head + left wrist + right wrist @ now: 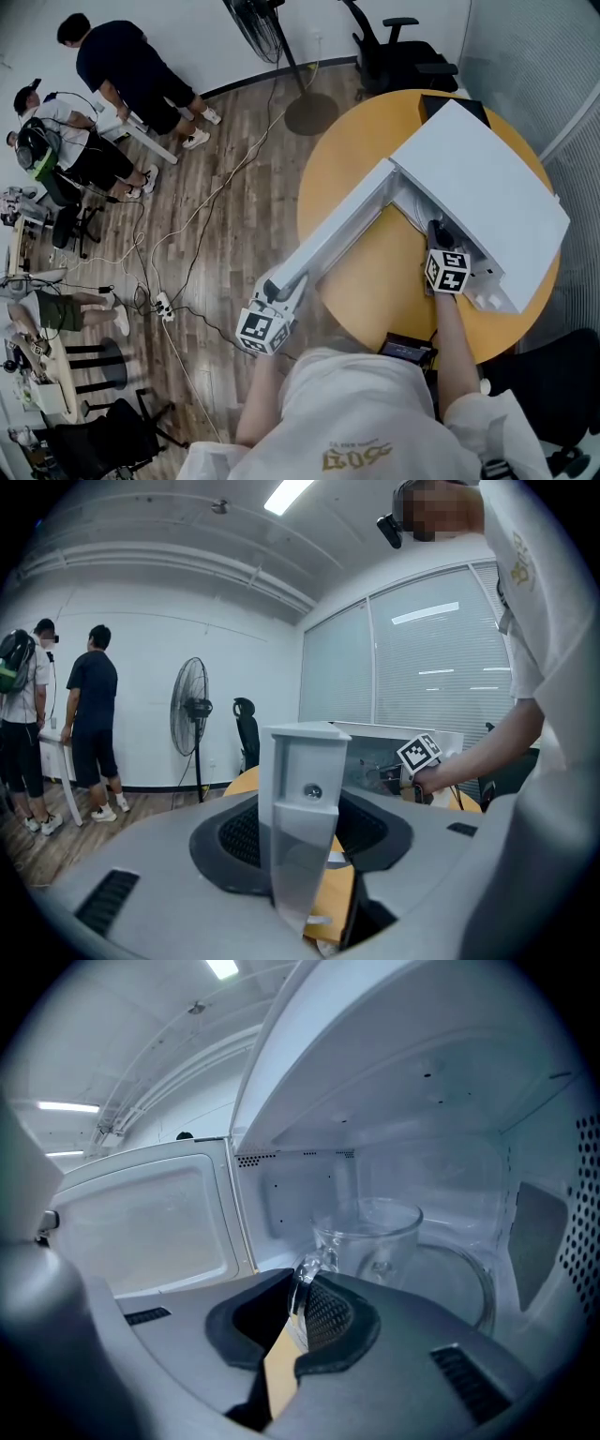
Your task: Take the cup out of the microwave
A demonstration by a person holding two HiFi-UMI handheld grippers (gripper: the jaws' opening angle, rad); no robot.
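The right gripper [298, 1314] reaches into the open white microwave oven [487, 178] on the round orange table [366, 281]. Its jaws are pinched on the handle of the clear glass cup [375, 1237], which stands on the glass turntable [469, 1283] inside. The left gripper [302, 841] clamps the near edge of the white microwave door [305, 780], which is swung out to the left.

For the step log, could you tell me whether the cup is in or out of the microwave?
In. The cup stands upright on the turntable inside the microwave, the right gripper shut on its handle.
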